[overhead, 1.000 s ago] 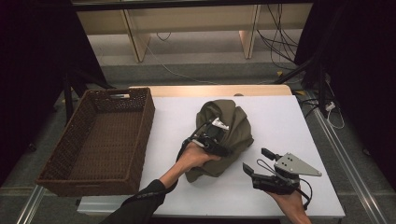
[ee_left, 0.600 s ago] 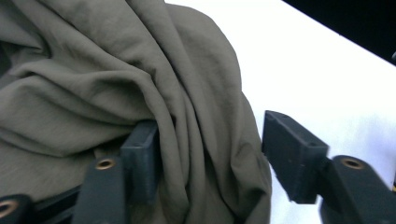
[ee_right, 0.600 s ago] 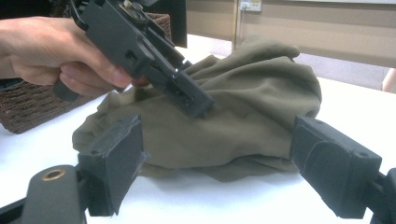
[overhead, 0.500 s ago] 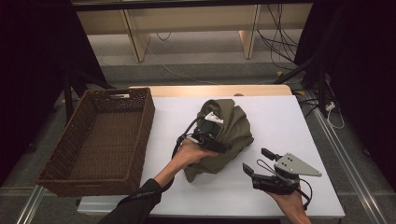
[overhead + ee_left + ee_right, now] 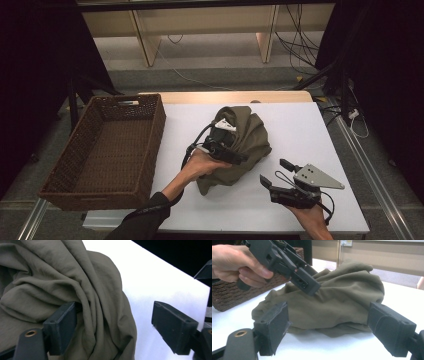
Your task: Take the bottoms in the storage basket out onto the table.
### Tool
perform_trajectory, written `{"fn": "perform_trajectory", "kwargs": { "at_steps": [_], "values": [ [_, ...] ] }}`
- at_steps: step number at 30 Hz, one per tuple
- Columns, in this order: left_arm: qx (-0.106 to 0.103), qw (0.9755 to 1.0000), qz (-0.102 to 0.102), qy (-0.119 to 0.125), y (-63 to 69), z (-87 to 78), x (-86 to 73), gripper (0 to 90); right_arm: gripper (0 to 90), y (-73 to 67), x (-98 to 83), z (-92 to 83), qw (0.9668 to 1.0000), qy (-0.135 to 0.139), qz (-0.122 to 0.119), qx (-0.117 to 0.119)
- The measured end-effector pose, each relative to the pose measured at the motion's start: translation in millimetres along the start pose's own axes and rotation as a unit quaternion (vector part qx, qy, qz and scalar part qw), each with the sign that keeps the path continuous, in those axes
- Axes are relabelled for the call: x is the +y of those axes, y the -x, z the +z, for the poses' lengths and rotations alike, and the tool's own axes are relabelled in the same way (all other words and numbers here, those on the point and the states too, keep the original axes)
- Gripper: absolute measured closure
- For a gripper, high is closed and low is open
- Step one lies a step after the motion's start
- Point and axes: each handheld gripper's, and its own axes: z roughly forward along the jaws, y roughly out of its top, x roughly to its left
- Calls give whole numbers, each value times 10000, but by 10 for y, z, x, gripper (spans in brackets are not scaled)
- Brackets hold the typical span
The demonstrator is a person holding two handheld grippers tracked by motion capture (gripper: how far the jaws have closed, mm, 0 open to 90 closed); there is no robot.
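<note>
Left tongs (image 5: 239, 146) sat on top of the bunched olive cloth (image 5: 245, 137). Its jaws had just been opening and stood wide; one jaw lay against a fold, the other hung clear over the white worktop (image 5: 310, 132), no pinch on the fabric. Cloth heaped directly under and ahead of the left tongs. Right tongs (image 5: 275, 172) rested near the worktop's front edge, jaws wide apart with nothing between them, the cloth just beyond their tips. Wicker basket (image 5: 107, 145) stood beside the left hand (image 5: 202, 164).
</note>
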Motion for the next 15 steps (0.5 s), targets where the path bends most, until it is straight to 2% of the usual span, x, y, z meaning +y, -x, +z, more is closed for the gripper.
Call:
{"fn": "perform_trajectory", "kwargs": {
  "at_steps": [3,6,8,15],
  "values": [
    [-15,10000,-42,53,-4,-14,-1,159,187,-1,0,0,10000,0,1,1],
    [58,9999,-90,71,-10,-22,-4,146,187,-1,0,1,10000,5,5,2],
    [45,9999,-112,88,-12,-31,-8,100,187,0,0,0,10000,4,9,0],
    [69,9998,-98,176,-21,-67,-26,95,187,-3,0,-2,10000,12,-1,5]
  ]
}}
